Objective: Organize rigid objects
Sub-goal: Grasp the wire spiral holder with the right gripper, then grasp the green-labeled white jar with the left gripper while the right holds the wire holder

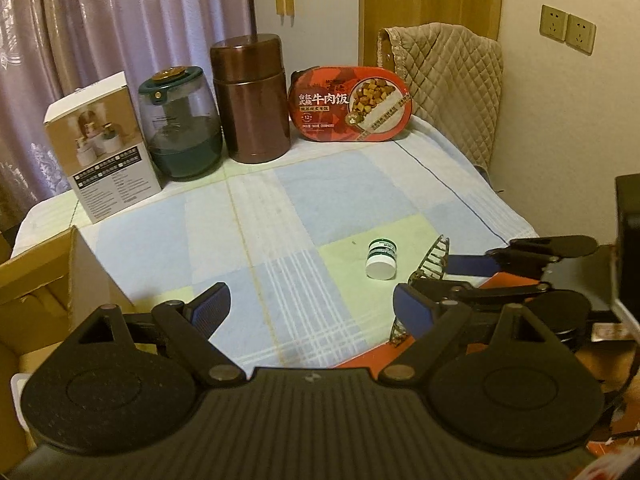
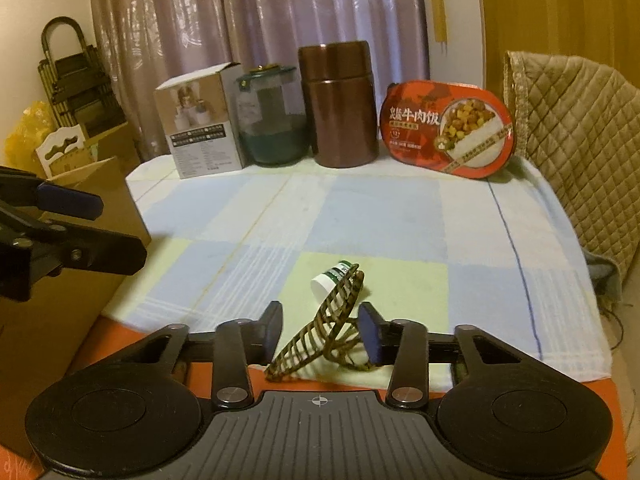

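Two grippers: left gripper (image 1: 310, 306) fingers apart, empty; right gripper (image 2: 320, 334) straddling wire rack (image 2: 324, 328), contact unclear, risking knocking the 12-o'clock bottle (image 2: 328, 280).

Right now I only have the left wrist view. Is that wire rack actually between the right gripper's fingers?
Observer: Yes. In the right wrist view the wire rack stands tilted between the fingers of the right gripper; whether they press it, I cannot tell.
Operator: Anything beyond the cardboard box?
Observer: A black folding cart and a yellow bag, beside the curtain.
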Motion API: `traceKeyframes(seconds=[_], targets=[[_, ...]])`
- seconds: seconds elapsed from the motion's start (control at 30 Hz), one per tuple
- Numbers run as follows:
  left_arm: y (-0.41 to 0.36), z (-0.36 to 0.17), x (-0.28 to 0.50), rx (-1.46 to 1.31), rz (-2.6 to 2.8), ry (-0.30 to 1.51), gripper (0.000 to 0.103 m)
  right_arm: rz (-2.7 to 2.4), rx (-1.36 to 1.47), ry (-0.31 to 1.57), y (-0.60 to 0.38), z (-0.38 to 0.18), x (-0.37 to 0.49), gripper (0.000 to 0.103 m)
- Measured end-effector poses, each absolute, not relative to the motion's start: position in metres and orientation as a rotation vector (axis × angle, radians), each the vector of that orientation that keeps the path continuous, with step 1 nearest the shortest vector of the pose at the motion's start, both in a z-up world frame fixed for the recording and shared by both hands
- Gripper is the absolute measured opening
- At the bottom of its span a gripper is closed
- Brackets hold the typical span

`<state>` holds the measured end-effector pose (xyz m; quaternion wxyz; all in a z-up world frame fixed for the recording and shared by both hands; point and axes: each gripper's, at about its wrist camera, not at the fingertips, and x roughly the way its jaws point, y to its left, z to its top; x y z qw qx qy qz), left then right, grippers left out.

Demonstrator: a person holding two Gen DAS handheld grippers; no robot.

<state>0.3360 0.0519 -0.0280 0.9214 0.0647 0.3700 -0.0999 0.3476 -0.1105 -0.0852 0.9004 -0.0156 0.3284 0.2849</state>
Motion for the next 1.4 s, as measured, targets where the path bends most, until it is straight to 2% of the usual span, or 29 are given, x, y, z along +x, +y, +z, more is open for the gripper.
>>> traceKeyframes(seconds=[0.1,0.2,0.47,0.7,0.9,0.97,1.03,1.27,1.4], targets=[[0.051,-0.032,0.34,0.134,-0.209,0.764,0.086,0.587,-0.024,0.682,-0.109,-0.09,0.354,0.027],[0.05,-0.034,0.343,0.135,-0.213,0.769,0.086,0.576,-0.005,0.683,-0.11,-0.091,0.355,0.012],[0.041,-0.034,0.35,0.142,-0.225,0.772,0.086,0.568,0.037,0.648,-0.123,-0.077,0.345,0.001],[0.02,-0.044,0.363,0.167,-0.264,0.777,0.085,0.498,0.045,0.566,-0.147,-0.063,0.338,0.0],[0.004,-0.065,0.383,0.166,-0.294,0.797,0.078,0.442,0.084,0.527,-0.171,-0.064,0.34,0.0],[-0.001,-0.073,0.391,0.181,-0.297,0.805,0.068,0.428,0.095,0.526,-0.177,-0.067,0.342,0.0],[-0.005,-0.081,0.399,0.189,-0.301,0.81,0.063,0.425,0.103,0.529,-0.179,-0.067,0.346,0.0],[-0.012,-0.107,0.423,0.147,-0.316,0.822,0.048,0.426,0.122,0.514,-0.183,-0.065,0.351,0.0],[-0.016,-0.119,0.43,0.146,-0.319,0.826,0.043,0.422,0.126,0.521,-0.186,-0.067,0.354,0.0]])
